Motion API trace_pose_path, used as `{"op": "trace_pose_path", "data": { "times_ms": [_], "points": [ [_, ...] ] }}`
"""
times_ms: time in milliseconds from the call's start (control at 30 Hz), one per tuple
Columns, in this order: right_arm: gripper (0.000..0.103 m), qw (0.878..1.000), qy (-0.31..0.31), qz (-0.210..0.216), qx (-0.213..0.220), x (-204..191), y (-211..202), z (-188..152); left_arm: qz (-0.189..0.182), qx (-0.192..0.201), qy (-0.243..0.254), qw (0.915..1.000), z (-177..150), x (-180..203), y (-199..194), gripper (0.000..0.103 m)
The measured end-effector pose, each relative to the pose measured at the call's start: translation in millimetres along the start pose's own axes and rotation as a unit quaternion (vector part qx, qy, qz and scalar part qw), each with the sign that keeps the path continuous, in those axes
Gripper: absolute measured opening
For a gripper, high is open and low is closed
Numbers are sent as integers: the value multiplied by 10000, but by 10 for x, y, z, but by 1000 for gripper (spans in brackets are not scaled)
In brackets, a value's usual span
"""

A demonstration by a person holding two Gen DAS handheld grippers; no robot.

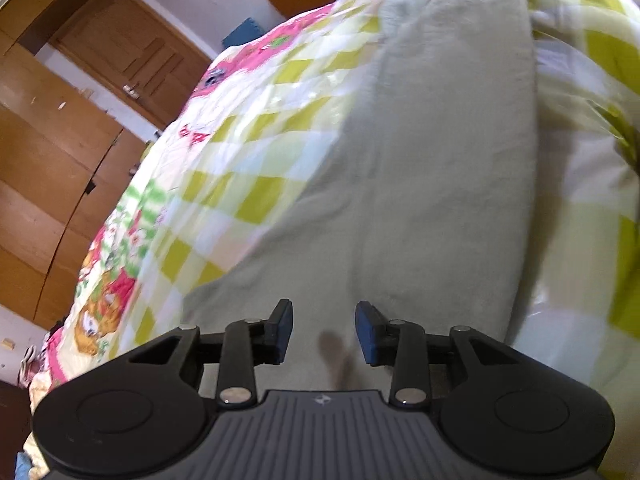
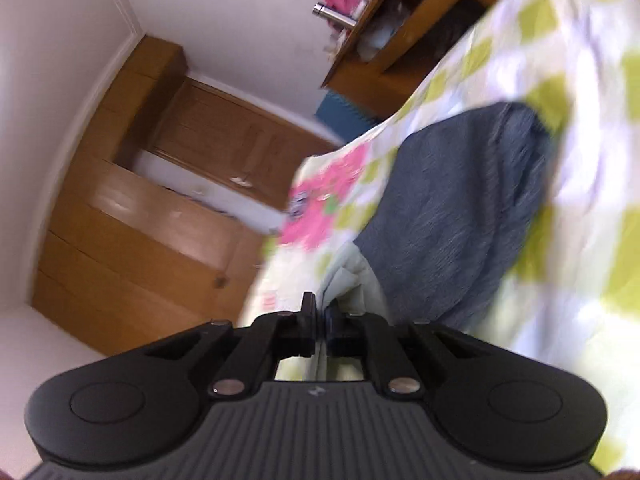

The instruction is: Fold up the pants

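Right wrist: right gripper (image 2: 319, 326) pinches pale pants (image 2: 344, 280); no legible writing.

Right wrist view is motion-blurred: bedspread (image 2: 580, 184) checks smear, grey-blue garment (image 2: 460, 216) has no readable seams. Pale pants (image 2: 344, 280) mostly hidden behind the right gripper (image 2: 319, 320); can't tell how much fabric sits in the pinch. Left wrist view: pants' (image 1: 432, 168) near edge hidden under left gripper (image 1: 325, 330); far end blurred.
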State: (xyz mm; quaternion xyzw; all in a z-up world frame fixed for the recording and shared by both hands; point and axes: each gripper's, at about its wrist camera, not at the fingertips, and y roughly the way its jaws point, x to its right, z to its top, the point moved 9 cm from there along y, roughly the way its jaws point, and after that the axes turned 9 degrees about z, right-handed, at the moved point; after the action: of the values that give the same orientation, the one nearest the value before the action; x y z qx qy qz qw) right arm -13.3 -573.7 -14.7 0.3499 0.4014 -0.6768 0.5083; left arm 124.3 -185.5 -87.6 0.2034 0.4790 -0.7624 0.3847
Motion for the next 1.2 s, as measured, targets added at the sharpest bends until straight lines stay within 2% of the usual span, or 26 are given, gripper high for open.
{"op": "trace_pose_path", "data": {
  "times_ms": [133,200,267,333,367,400,533,667,767,833,933,1033,1100,1133,1167,1200],
  "points": [
    [14,9976,390,-376,-424,385,146,-267,85,97,114,9999,-18,115,-7,49],
    [41,9953,822,-326,-394,502,172,-354,9,81,-8,10000,-36,81,-29,49],
    [45,9944,1009,-111,-311,527,215,-387,3,70,-75,9999,-64,52,-49,49],
    [40,9951,864,-279,-388,510,283,-401,27,80,-131,9999,-84,44,-63,50],
    [23,9952,843,-265,-432,462,314,-395,47,80,-199,9998,-94,34,-72,50],
    [14,9952,860,-137,-450,384,330,-371,58,75,-285,9995,-102,21,-82,50],
    [11,9987,306,315,-241,-163,320,-164,151,119,-709,9973,-190,-53,-132,50],
    [11,9974,-271,656,-141,-781,360,-62,206,96,-1261,9918,-372,-181,-175,51],
    [11,9909,-905,840,-531,-1315,552,-325,287,4,-1555,9874,-557,-244,-177,55],
    [11,9820,-1166,1079,-1025,-1643,746,-712,315,5,-1902,9812,-661,-347,-239,55],
    [11,9600,-1723,1287,-1795,-2130,1021,-1463,531,-26,-2339,9708,-910,-556,-379,55],
    [11,9201,-2338,1562,-2727,-2538,1233,-2479,738,-250,-2789,9572,-1294,-760,-499,56],
    [10,8851,-2672,1764,-3378,-2736,1310,-3226,929,-435,-3093,9454,-1594,-906,-595,56],
    [10,8632,-2965,1828,-3654,-2812,1325,-3614,1013,-513,-3272,9381,-1736,-972,-648,57],
    [10,8362,-3399,1885,-3868,-2886,1306,-4019,1066,-579,-3428,9316,-1847,-1024,-690,57],
    [10,8033,-3888,1959,-4065,-2918,1265,-4409,1122,-641,-3595,9241,-1962,-1072,-735,57]
  ]
}}
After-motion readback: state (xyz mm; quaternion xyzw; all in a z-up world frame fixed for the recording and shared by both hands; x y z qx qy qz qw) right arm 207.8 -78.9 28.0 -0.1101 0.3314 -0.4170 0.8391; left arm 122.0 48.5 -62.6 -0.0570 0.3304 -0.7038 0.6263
